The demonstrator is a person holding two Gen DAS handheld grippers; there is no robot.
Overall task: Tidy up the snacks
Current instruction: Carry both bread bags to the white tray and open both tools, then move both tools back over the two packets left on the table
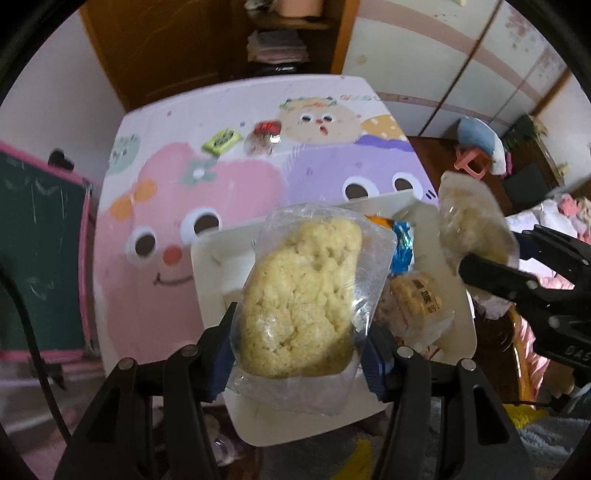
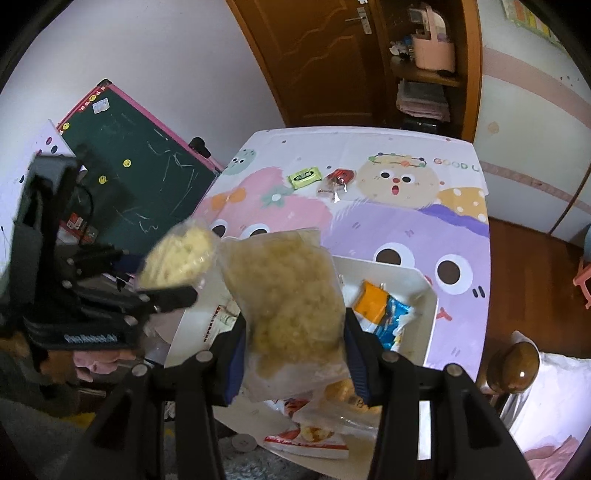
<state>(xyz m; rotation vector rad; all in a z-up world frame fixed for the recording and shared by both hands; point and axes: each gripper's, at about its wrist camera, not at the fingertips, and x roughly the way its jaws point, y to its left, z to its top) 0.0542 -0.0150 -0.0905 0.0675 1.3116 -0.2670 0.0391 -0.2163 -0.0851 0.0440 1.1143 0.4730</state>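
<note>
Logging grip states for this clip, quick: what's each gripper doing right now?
Left gripper: shut on a rice cracker pack, above the tray.
Right gripper: shut on a second cracker pack.

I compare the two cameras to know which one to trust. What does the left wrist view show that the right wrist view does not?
Only the left wrist view shows the blue cushion on the floor and the right gripper from outside, pinching its rice cake.

Only the right wrist view shows the door handle, the pink basket on the shelf and the red and white packet.

Both show the white tray, the green packet, the red candy, the chalkboard, and a bagged rice cake in each gripper.
</note>
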